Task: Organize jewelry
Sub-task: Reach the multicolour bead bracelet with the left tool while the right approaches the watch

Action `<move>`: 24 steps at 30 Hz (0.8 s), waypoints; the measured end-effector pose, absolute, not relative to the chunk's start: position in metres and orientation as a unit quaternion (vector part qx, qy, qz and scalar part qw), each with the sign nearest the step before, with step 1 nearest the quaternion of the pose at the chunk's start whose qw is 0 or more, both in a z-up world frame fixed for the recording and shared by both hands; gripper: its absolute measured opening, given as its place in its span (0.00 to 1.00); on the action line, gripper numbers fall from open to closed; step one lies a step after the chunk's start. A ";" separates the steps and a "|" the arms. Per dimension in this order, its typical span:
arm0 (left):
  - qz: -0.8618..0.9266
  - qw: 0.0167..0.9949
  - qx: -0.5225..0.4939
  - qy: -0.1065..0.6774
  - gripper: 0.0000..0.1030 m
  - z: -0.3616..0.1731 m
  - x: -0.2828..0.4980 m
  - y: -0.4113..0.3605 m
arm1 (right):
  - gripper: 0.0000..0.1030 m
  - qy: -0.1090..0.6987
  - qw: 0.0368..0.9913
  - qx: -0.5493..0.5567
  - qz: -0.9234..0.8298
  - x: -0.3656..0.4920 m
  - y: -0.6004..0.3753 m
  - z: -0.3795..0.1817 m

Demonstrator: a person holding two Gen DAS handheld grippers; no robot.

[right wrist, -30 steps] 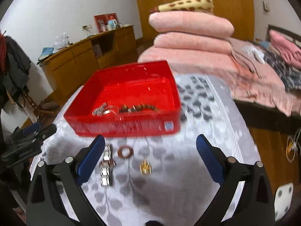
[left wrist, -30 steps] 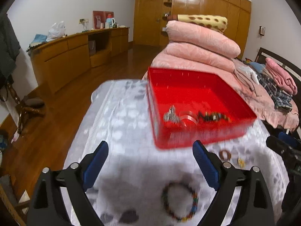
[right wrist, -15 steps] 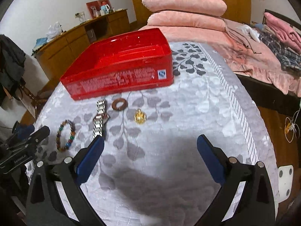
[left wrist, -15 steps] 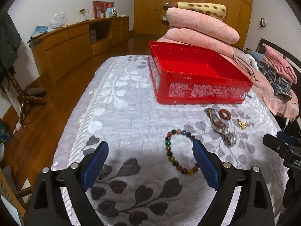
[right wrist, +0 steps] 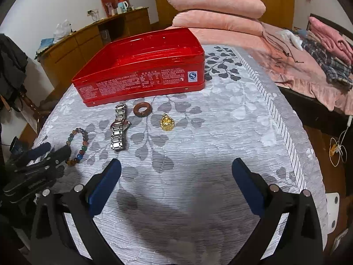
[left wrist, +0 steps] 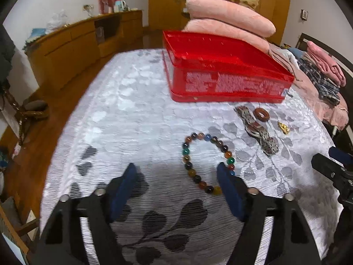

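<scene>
A red tin box (left wrist: 220, 75) (right wrist: 141, 70) stands open on the grey leaf-patterned cloth. In front of it lie a multicoloured bead bracelet (left wrist: 206, 162) (right wrist: 77, 143), a silver metal watch (left wrist: 257, 130) (right wrist: 119, 128), a brown ring (left wrist: 261, 114) (right wrist: 142, 109) and a small gold charm (left wrist: 283, 128) (right wrist: 167, 122). My left gripper (left wrist: 176, 176) is open, low over the cloth, its right finger at the bracelet's near edge. My right gripper (right wrist: 176, 172) is open and empty, nearer than the charm and watch. The box's inside is hidden.
The cloth-covered table drops off at the left (left wrist: 66, 132) and right (right wrist: 304, 154) edges. Stacked pink pillows (right wrist: 216, 11) and bedding lie behind the box. A wooden sideboard (left wrist: 72, 46) runs along the left wall above the wood floor.
Both grippers have dropped lower and closer to the cloth. The left gripper's jaws have narrowed and now sit at the bead bracelet. The view into the box is lost.
</scene>
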State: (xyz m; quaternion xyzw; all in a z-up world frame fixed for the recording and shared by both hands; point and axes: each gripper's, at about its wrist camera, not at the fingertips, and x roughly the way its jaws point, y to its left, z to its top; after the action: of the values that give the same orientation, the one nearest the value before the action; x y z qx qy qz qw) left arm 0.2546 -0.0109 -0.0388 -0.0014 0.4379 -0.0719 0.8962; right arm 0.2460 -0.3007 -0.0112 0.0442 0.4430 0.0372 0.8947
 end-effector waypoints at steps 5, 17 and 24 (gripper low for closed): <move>-0.074 0.895 -0.002 0.441 0.65 -0.040 0.259 -0.013 | 0.94 0.445 0.893 0.054 0.044 0.249 -0.301 -0.014; -0.055 0.900 -0.003 0.433 0.08 -0.039 0.262 -0.005 | 0.94 0.426 0.897 0.055 0.103 0.251 -0.285 -0.010; -0.061 0.905 -0.017 0.420 0.08 -0.030 0.259 0.005 | 0.94 0.430 0.894 0.034 0.125 0.258 -0.263 -0.011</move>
State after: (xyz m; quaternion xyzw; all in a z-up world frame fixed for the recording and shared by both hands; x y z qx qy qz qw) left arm 0.2592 0.0046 -0.0302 -0.0172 0.4201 -0.0608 0.9053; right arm 0.2584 -0.2628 -0.0108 0.0343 0.4298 0.1249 0.8936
